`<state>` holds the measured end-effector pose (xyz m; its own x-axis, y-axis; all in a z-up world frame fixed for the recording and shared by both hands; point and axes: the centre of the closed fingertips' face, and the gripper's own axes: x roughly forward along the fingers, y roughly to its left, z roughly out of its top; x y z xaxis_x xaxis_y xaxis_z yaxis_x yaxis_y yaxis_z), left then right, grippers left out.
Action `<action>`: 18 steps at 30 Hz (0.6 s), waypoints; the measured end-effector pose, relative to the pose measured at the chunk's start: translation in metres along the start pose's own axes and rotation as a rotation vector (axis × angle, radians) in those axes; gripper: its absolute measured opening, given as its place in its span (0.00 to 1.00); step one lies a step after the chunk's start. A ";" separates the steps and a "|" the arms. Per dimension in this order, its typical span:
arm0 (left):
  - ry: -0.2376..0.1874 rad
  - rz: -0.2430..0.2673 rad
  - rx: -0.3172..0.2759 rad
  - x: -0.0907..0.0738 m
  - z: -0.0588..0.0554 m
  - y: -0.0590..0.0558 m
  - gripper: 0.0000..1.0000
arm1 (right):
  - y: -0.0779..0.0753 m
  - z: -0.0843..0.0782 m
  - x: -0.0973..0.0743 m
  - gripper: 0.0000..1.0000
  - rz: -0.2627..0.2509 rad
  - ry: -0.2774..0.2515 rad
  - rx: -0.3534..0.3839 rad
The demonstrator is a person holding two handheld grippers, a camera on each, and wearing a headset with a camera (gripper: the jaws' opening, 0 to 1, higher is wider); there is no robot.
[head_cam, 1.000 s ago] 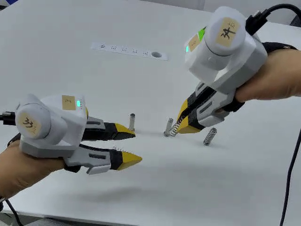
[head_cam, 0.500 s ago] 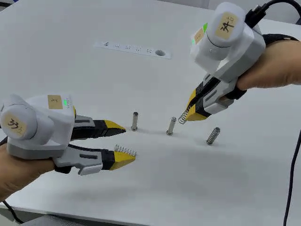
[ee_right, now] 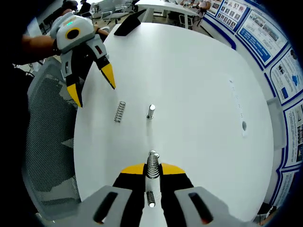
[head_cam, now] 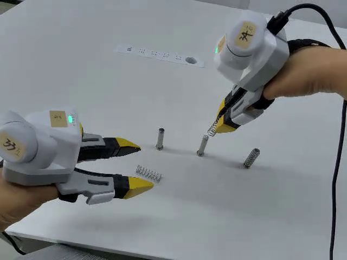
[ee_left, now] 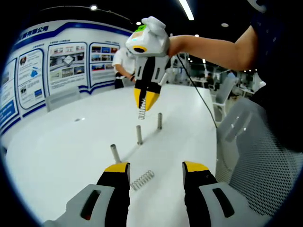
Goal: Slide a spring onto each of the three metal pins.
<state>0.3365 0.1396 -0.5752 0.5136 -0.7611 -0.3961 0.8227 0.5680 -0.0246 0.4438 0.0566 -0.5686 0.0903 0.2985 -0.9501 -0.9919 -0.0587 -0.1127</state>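
Note:
Three short metal pins stand in a row on the white table: the left pin (head_cam: 160, 138), the middle pin (head_cam: 203, 145), and the right pin (head_cam: 251, 157), which wears a spring. My right gripper (head_cam: 221, 127) is shut on a spring (head_cam: 212, 129) that hangs tilted just above and right of the middle pin's top. That spring (ee_right: 152, 165) sits pinched between the yellow tips. My left gripper (head_cam: 139, 165) is open, its jaws on either side of a loose spring (head_cam: 149, 173) lying flat on the table. The loose spring (ee_left: 142, 179) lies just ahead of the jaws, short of the left pin (ee_left: 115, 152).
A white power strip (head_cam: 160, 56) lies flat at the far side of the table. A black cable (head_cam: 339, 179) trails from the right hand down the right edge. The table's near edge runs just below the left gripper. Mesh chairs (ee_left: 251, 156) stand beside the table.
The right gripper has lifted its spring from beside the middle pin to just above the pin's top. The left gripper has stayed open near the loose spring. The head camera has shifted.

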 end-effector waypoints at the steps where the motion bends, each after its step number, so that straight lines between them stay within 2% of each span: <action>1: 0.000 0.001 -0.001 0.000 0.000 0.000 0.45 | -0.001 0.000 0.002 0.12 0.003 0.005 0.000; 4: 0.000 0.004 -0.003 -0.001 -0.001 0.000 0.46 | -0.005 0.001 0.006 0.12 0.005 0.009 -0.004; 18: 0.008 0.013 -0.017 -0.003 -0.005 0.003 0.49 | -0.005 -0.002 0.019 0.12 0.028 0.037 0.003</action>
<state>0.3360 0.1449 -0.5789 0.5225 -0.7508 -0.4041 0.8114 0.5834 -0.0348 0.4503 0.0609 -0.5870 0.0657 0.2615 -0.9630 -0.9944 -0.0632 -0.0850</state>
